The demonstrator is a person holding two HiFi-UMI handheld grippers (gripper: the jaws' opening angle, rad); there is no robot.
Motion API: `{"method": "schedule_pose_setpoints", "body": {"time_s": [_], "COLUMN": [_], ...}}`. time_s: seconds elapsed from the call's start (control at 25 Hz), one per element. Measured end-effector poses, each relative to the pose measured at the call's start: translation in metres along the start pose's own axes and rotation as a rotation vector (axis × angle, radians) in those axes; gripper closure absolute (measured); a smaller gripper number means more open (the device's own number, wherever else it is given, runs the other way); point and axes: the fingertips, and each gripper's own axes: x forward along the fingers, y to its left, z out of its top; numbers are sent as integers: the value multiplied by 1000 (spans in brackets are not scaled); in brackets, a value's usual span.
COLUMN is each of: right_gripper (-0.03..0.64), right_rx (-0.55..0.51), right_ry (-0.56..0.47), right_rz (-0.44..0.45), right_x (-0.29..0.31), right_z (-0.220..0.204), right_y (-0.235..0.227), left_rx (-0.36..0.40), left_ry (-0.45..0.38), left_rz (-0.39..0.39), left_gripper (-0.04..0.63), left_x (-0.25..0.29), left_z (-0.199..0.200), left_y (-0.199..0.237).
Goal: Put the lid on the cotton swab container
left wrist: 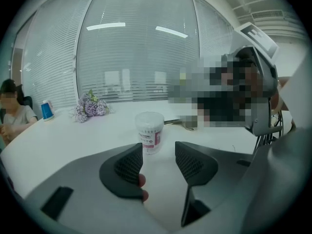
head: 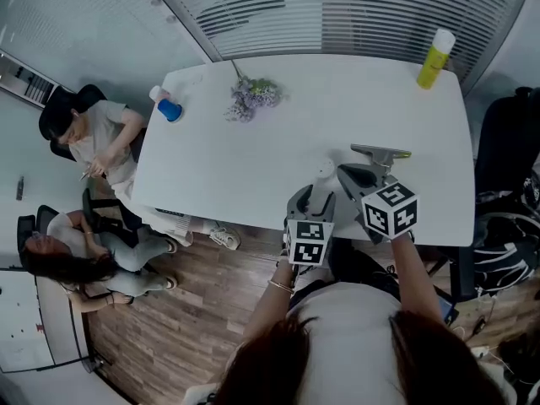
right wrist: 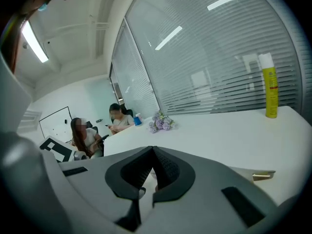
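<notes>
The cotton swab container (left wrist: 149, 132) is a small clear tub with a pink label and a frosted white top. It stands upright on the white table (head: 253, 167), near the front edge (head: 325, 171). My left gripper (left wrist: 158, 151) is open and points at the container from a short way back; only bare table shows between its fingers. It is at the table's front edge in the head view (head: 310, 202). My right gripper (right wrist: 152, 153) is shut with its pads together and nothing visible between them. It hangs just right of the container (head: 356, 177).
A flat metal tool with a yellowish tip (head: 381, 152) lies just beyond the right gripper. A yellow bottle (head: 434, 57) stands at the far right corner. A lavender bunch (head: 251, 98) and a blue cup (head: 169, 108) are far left. Two people (head: 89, 142) sit left of the table.
</notes>
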Motion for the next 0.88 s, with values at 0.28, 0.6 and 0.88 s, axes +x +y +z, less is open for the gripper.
{"method": "schedule_pose_setpoints", "body": {"time_s": [0.28, 0.6, 0.88], "right_gripper": [589, 589, 589], "right_rx": [-17, -44, -57], "right_ry": [-61, -114, -162], "right_rz": [-74, -121, -149], "right_x": [-30, -62, -84], "right_z": [2, -1, 3], "right_y": [7, 22, 37], "left_rx": [16, 24, 26], "left_ry": [-83, -162, -234], "left_rz": [3, 25, 60], "left_gripper": [421, 479, 546], "left_x": [-34, -67, -98], "left_z": [24, 38, 52], "left_y": [-5, -13, -13]}}
